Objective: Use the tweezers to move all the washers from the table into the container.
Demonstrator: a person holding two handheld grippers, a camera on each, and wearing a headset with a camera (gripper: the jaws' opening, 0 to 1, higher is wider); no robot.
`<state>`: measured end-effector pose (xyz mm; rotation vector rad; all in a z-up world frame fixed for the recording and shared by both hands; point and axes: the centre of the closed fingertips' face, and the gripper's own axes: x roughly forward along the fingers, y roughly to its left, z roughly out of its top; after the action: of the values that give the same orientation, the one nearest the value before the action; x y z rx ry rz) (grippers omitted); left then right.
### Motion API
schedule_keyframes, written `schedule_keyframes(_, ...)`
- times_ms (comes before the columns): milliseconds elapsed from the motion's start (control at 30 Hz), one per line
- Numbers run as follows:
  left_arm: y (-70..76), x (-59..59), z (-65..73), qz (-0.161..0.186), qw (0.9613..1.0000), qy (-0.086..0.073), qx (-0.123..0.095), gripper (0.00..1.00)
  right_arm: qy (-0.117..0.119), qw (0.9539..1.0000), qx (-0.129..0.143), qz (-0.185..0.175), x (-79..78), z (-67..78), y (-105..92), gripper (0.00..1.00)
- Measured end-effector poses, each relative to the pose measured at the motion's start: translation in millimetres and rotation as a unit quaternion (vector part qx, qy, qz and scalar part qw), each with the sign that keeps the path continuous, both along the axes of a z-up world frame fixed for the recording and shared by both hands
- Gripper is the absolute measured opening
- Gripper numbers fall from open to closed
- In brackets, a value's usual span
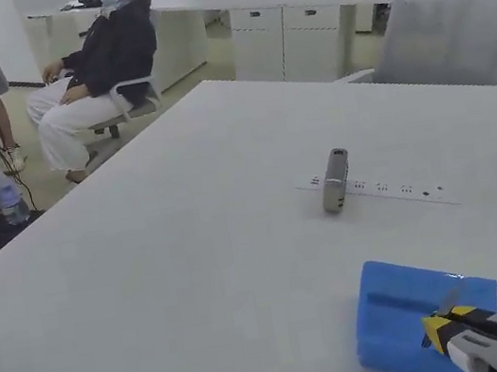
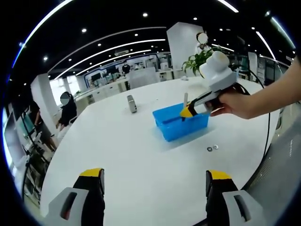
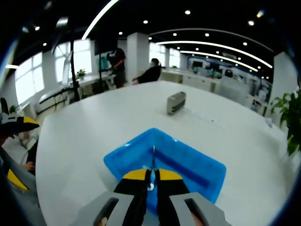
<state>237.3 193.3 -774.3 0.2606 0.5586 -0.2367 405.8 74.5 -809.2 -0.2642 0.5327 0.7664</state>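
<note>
My right gripper [image 3: 151, 176] is shut on thin metal tweezers [image 3: 153, 162], whose tips point down into the blue container [image 3: 197, 172]. In the left gripper view a hand holds that right gripper [image 2: 188, 112] over the container [image 2: 186, 129], and two small washers [image 2: 212, 148] lie on the white table just beside the container. My left gripper [image 2: 155, 181] stands open with nothing between its fingers, well short of the container. In the head view the container [image 1: 396, 314] sits at the bottom right with the right gripper [image 1: 440, 330] at its near side.
A grey oblong device [image 1: 334, 179] lies on the table beyond the container, next to a flush socket strip [image 1: 394, 189]. A seated person [image 1: 102, 67] and office chairs are past the far table edge. A potted plant [image 2: 200, 56] stands behind the right gripper.
</note>
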Motion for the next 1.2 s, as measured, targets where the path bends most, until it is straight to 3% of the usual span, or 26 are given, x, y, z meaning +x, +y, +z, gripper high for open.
schedule_keyframes(133, 0.1, -0.5, -1.1, -0.001, 1.0, 0.002, 0.003, 0.91, -0.011, 0.9999, -0.002, 0.002, 1.1, -2.1, -1.6, 0.03)
schedule_keyframes(267, 0.4, -0.1, -0.3, 0.0, 1.0, 0.0, 0.004, 0.91, 0.014, 0.9998, 0.007, -0.014, 3.4, -1.6, -5.3, 0.03)
schedule_keyframes(533, 1.0, 0.4, 0.7, 0.003, 1.0, -0.002, 0.004, 0.91, 0.018, 0.9997, 0.003, -0.018, 3.6, -0.5, -8.0, 0.04)
schedule_keyframes(800, 0.7, 0.6, 1.8, 0.003, 1.0, -0.006, 0.004, 0.91, 0.009, 0.9997, 0.016, -0.017, -2.2, 21.7, -13.7, 0.03)
schedule_keyframes(1200, -0.8, 0.6, 4.7, 0.0, 0.9999, -0.013, 0.002, 0.91, -0.011, 0.9995, 0.03, -0.002, -39.7, 59.0, -24.5, 0.03)
